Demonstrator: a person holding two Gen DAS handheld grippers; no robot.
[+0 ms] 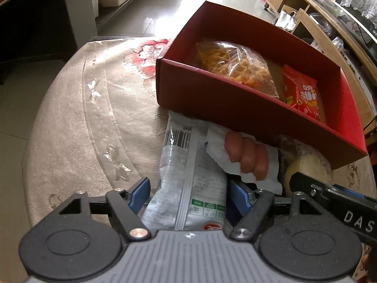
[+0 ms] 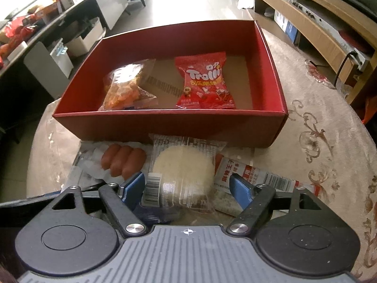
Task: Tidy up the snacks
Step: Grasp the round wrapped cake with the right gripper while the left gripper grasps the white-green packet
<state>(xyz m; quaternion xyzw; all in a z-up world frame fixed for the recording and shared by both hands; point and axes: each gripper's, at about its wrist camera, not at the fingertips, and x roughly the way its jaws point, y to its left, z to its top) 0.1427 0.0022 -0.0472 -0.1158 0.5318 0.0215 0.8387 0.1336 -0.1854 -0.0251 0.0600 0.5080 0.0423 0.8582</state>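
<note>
Nearest the lens, left tongs (image 1: pixel 186 197) half open astride a grey-white packet (image 1: pixel 188 181), pads not visibly pressing; right tongs (image 2: pixel 187 189) likewise around a wrapped rice cake (image 2: pixel 183 167). Upper frame: red box (image 2: pixel 165 120) holding only two bags; sausages (image 2: pixel 123 162) and sachet (image 2: pixel 254 174) waiting on desk (image 2: pixel 318 165).

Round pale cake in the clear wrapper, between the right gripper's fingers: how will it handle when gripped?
The round pale cake in its clear plastic wrapper probably crushes or crumbles under a firm squeeze; it looks soft. The glossy film looks slippery and may slide or crinkle against the pads. It appears light, so the open right gripper likely nudges it before closing.
</note>
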